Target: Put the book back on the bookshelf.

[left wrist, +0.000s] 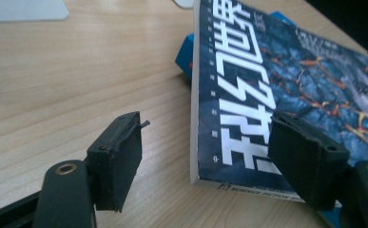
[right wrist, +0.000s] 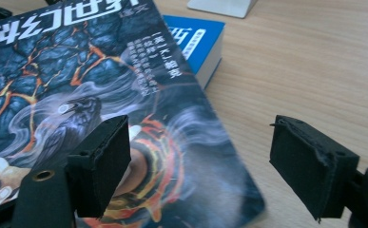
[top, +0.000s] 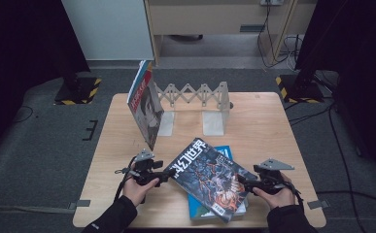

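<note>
Dark-covered magazine (top: 211, 178) lying slantwise across blue book (top: 223, 151), flanked by gaping left tongs (left wrist: 205, 154) and right tongs (right wrist: 200, 161), left edge nearer.

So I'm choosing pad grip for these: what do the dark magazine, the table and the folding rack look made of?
Dark magazine: paper, probably glossy cover; light sheen and a pale page edge.
Table: light wood or wood-look laminate; grain lines, matte.
Folding rack: looks like pale grey plastic or painted metal; too small to tell.

Three books (top: 209, 180), one bookend rack (top: 195, 97)
</note>
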A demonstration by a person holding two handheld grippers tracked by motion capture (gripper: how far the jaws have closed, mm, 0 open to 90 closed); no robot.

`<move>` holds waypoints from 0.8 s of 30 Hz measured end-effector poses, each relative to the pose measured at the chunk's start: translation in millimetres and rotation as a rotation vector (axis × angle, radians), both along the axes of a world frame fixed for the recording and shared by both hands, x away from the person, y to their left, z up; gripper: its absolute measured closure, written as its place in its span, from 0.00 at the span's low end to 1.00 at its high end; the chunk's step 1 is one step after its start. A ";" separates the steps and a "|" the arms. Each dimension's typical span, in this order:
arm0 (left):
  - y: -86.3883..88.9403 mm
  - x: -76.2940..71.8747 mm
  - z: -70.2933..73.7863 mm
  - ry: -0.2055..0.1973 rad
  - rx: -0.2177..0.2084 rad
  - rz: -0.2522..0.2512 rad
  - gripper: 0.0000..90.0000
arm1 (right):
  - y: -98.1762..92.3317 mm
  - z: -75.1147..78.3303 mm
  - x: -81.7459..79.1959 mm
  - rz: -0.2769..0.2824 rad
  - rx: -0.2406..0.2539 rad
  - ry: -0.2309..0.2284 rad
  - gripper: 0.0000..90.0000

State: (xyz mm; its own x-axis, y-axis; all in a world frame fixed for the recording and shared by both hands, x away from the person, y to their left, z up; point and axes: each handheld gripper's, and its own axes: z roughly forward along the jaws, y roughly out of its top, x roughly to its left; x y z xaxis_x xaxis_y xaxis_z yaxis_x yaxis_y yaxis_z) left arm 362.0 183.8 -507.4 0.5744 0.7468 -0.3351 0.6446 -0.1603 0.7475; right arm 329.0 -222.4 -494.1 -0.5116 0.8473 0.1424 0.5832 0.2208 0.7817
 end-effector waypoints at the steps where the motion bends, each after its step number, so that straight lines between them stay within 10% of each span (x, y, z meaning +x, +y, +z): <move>1: -0.7 0.3 -0.1 0.004 -0.003 -0.003 0.29 | 1.6 -0.9 0.0 0.006 0.000 0.003 0.23; 24: -10.9 5.1 -9.3 0.064 -0.109 -0.057 0.37 | 12.8 -10.5 2.6 0.006 0.074 0.031 0.21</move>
